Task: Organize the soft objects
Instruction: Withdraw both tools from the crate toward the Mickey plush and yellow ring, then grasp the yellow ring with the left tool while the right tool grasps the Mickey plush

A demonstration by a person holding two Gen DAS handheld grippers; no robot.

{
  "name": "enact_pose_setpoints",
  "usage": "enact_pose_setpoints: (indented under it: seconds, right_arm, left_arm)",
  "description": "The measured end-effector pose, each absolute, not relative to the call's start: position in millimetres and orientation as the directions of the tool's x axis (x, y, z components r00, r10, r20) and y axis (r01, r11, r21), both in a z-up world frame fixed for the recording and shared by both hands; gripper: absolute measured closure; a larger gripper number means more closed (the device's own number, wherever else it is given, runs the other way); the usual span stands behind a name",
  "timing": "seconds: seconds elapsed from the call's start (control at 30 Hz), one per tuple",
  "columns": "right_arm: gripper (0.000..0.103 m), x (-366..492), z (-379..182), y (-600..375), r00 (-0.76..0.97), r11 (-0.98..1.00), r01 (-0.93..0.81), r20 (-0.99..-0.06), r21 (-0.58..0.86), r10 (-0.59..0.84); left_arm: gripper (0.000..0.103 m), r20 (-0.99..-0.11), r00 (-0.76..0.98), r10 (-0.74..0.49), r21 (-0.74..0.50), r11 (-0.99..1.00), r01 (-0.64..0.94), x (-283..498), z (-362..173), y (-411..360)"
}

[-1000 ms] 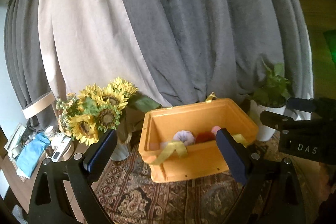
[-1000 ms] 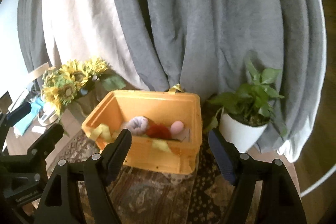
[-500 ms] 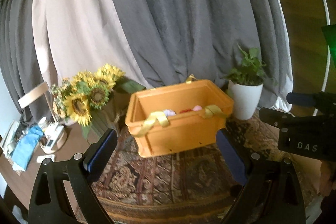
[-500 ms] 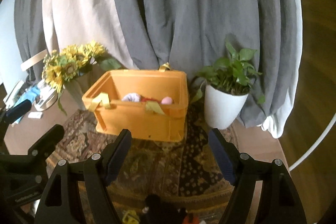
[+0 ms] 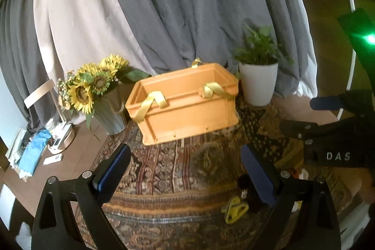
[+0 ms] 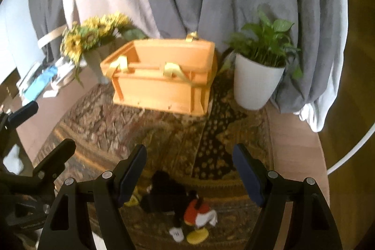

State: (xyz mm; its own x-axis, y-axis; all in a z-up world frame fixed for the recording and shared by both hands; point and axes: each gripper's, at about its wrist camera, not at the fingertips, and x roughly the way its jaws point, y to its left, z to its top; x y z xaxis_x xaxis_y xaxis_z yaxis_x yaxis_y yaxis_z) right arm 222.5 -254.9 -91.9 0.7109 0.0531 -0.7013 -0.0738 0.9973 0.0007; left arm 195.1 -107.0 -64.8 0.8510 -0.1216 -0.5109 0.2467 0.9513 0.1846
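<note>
An orange plastic crate with yellow ribbon handles stands on a patterned rug; it also shows in the right wrist view. Its contents are hidden from this angle. A black, red and yellow plush mouse toy lies on the rug's near edge, just below my right gripper, which is open and empty. In the left wrist view only parts of the toy show beside the right finger. My left gripper is open and empty, well back from the crate.
A vase of sunflowers stands left of the crate and a white potted plant right of it. Grey and beige curtains hang behind. A side table with blue cloth and clutter is at far left.
Both grippers have pulled back and away from the crate, which now looks smaller and farther. The plush toy has come into view at the rug's near edge. Both grippers stay open.
</note>
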Motion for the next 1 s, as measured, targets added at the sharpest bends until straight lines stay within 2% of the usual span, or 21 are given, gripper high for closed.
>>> enact_pose_setpoints:
  seconds: [0.37, 0.77, 1.0]
  right_arm:
    - [0.027, 202, -132, -256, 0.607, 0.990, -0.140, -0.791, -0.015, 0.074]
    - [0.027, 203, -173, -256, 0.521, 0.985, -0.160, -0.853, -0.068, 0.026]
    - [0.027, 209, -190, -257, 0.489, 0.984, -0.156, -0.873, -0.090, -0.002]
  left_arm:
    - [0.006, -0.588, 0.799, -0.123, 0.201, 0.935, 0.292, 164, -104, -118]
    - [0.007, -0.663, 0.730, -0.168, 0.197, 0.901, 0.386, 169, -148, -127]
    - [0.012, -0.686, 0.697, -0.210, 0.157, 0.892, 0.424, 179, -169, -130]
